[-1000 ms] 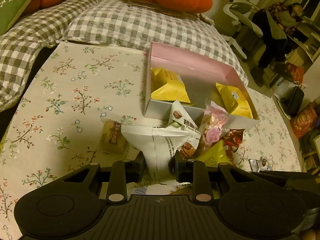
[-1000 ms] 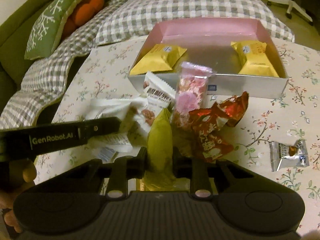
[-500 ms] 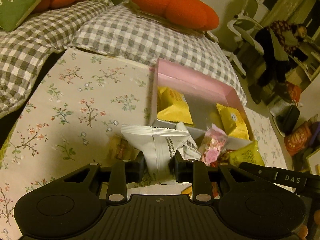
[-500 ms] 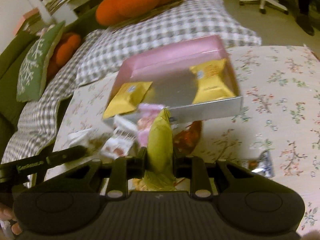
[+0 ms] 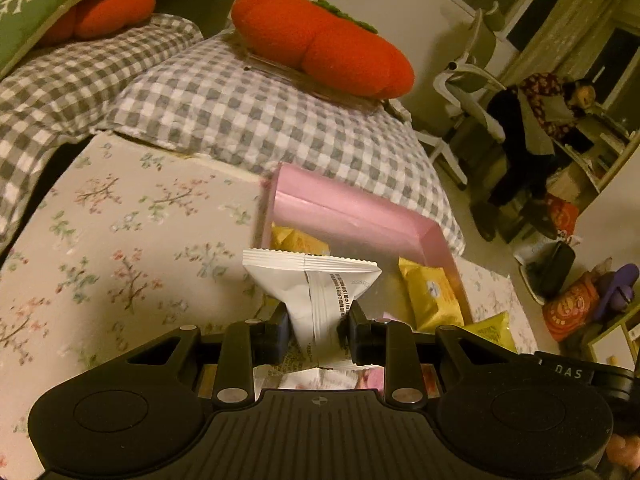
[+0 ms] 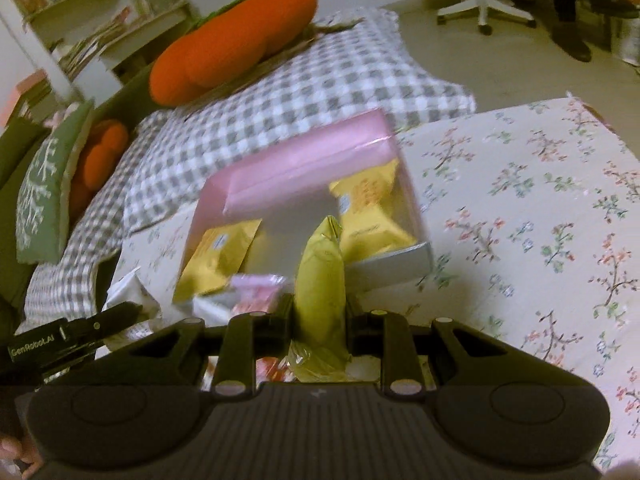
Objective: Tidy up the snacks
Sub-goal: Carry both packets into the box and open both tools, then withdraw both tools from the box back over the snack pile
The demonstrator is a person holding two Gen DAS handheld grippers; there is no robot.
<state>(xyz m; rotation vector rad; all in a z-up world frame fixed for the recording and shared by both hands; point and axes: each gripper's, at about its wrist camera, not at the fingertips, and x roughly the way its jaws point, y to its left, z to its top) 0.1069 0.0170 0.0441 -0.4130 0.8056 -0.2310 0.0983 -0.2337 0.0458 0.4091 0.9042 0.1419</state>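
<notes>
A white snack packet (image 5: 316, 300) is pinched in the left tool (image 5: 314, 330), tilted down before the pink box (image 5: 352, 216). A yellow-green packet (image 6: 322, 276) is clamped in the right tool (image 6: 320, 320) at the box's near wall. Bare floral counter (image 6: 540, 240) is seen rightward.

A box (image 6: 412, 200) sits on the table (image 6: 520, 208), and behind it lies a checked cushion (image 6: 304, 92) with a round pillow (image 6: 228, 44) on top. Two packets (image 6: 372, 208) lie in the box, one at each end. More snacks (image 6: 256, 288) lie on the table just in front of the box.
</notes>
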